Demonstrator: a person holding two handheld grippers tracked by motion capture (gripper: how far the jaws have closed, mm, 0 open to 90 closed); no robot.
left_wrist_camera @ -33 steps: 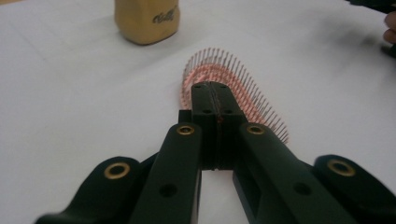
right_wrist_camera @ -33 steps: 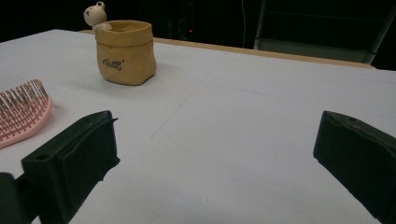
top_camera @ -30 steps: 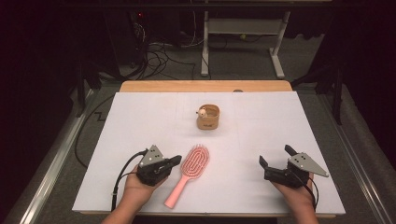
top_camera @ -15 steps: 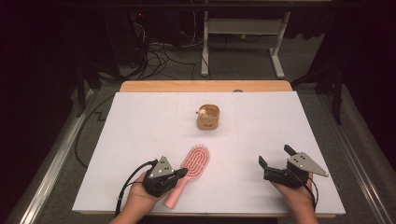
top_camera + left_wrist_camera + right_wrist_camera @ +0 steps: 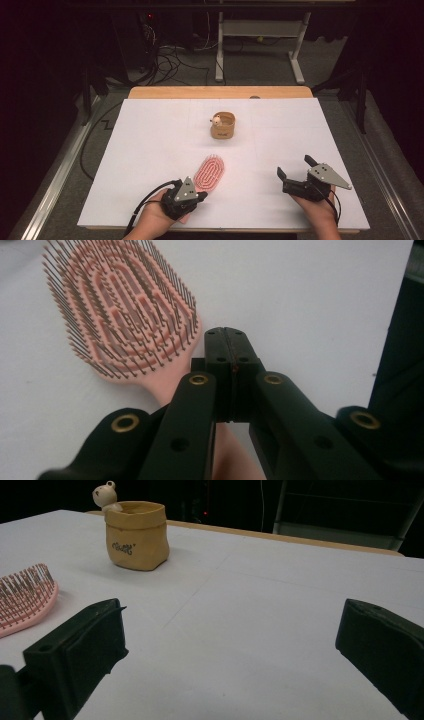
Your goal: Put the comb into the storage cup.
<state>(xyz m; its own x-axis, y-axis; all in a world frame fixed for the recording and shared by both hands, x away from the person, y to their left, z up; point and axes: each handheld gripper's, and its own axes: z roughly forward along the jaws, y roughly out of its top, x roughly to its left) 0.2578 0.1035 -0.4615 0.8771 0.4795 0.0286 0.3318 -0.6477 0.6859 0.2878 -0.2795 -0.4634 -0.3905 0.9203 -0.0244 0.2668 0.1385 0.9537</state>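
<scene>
A pink hairbrush (image 5: 210,172) lies bristles up on the white table (image 5: 150,140), near the front and left of centre. My left gripper (image 5: 202,196) is shut and sits right over the brush's handle. In the left gripper view the jaws (image 5: 230,340) are pressed together with nothing between them. The brush head (image 5: 120,315) lies just beyond them and the handle runs underneath. My right gripper (image 5: 296,167) rests at the front right, open and holding nothing. The right gripper view shows the brush's edge (image 5: 22,600) at the left.
A small tan pouch (image 5: 223,127) with a little white bear (image 5: 216,120) peeking out stands at the table's middle back; the pouch (image 5: 136,535) also shows in the right gripper view. A wooden strip (image 5: 220,92) edges the far side. Cables and a desk frame lie beyond on the dark floor.
My left hand has moved right and toward the front edge, so its gripper now covers the brush's handle. The right hand and the pouch have stayed put.
</scene>
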